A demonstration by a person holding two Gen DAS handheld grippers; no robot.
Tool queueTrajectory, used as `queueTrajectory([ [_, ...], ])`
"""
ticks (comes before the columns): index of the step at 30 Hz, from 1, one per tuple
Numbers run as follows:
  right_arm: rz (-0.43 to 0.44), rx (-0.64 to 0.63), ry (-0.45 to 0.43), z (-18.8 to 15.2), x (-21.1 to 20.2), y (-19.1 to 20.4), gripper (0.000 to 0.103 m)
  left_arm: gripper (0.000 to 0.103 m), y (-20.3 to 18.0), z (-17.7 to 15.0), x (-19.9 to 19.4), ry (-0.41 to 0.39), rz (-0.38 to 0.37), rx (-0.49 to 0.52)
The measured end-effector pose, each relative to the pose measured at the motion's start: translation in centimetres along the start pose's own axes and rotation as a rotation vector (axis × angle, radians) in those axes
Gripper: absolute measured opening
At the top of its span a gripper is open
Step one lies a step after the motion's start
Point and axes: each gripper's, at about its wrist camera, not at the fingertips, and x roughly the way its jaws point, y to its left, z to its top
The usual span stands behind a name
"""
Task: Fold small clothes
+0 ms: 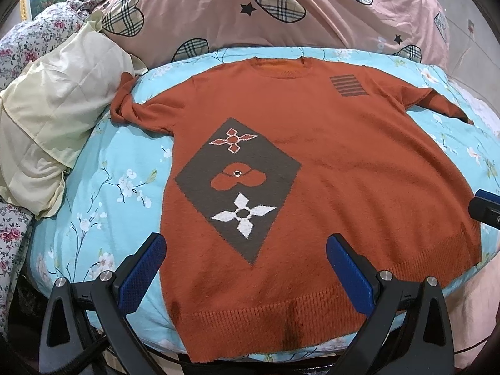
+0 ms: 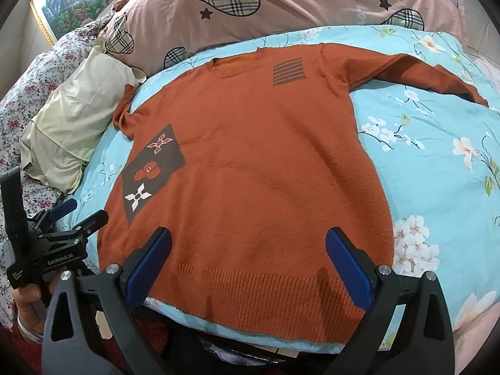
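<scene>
On the blue floral bedspread [image 1: 103, 193] lies the sweater [image 1: 328, 162] — each hand-held gripper, left [image 1: 245, 270] and right [image 2: 248, 265], spread wide, empty.

A light blue bedspread [image 2: 437, 118] printed with white blossoms covers the bed. Behind it lies a pink quilt [image 1: 218, 15] with plaid hearts and black stars. A pale yellow cloth [image 1: 53, 109] rests on floral bedding [image 2: 47, 68] at the left, below a gilt-framed landscape painting [image 2: 72, 0].

Both wrist views look forward from near the hem, sharing the whole sweater [image 1: 328, 156].
</scene>
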Motion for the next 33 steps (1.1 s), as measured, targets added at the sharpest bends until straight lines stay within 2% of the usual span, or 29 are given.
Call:
queueTrajectory([
  [7, -0.031, -0.019, -0.032, 0.3, 0.6, -1.1, 0.099, 0.103, -0.2, 0.4, 1.2, 0.015, -0.069, -0.022],
  [12, -0.013, 0.045, -0.026, 0.7, 1.0, -3.1, 0.099, 0.103, -0.4, 1.0, 2.0, 0.032, -0.096, -0.02],
  [16, -0.046, 0.119, -0.027, 1.7, 0.7, -6.1, 0.098, 0.102, -0.6, 1.7, 3.2, 0.049, -0.089, -0.011],
  [18, -0.072, 0.17, -0.029, 2.5, 0.5, -8.2, 0.092, 0.102, -0.6, 2.1, 3.6, 0.058, -0.096, -0.02],
  [22, -0.117, 0.293, -0.086, 4.8, -0.6, -14.2, 0.082, 0.102, -0.5, 3.0, 4.6, 0.077, -0.085, -0.026],
  [24, -0.144, 0.359, -0.113, 6.3, -1.2, -17.6, 0.071, 0.102, -0.6, 3.5, 5.0, 0.084, -0.081, -0.025],
  [27, -0.229, 0.462, -0.176, 9.1, -2.4, -23.5, 0.061, 0.102, -0.7, 4.1, 5.5, 0.086, -0.074, -0.019],
  [29, -0.28, 0.507, -0.225, 11.0, -3.0, -27.3, 0.058, 0.102, -0.9, 4.5, 5.8, 0.093, -0.069, -0.015],
  [31, -0.33, 0.555, -0.237, 12.4, -2.9, -30.2, 0.056, 0.102, -1.1, 4.8, 6.4, 0.104, -0.066, -0.013],
  [33, -0.345, 0.619, -0.258, 13.9, -2.7, -33.6, 0.054, 0.102, -1.3, 5.1, 7.0, 0.116, -0.061, -0.013],
])
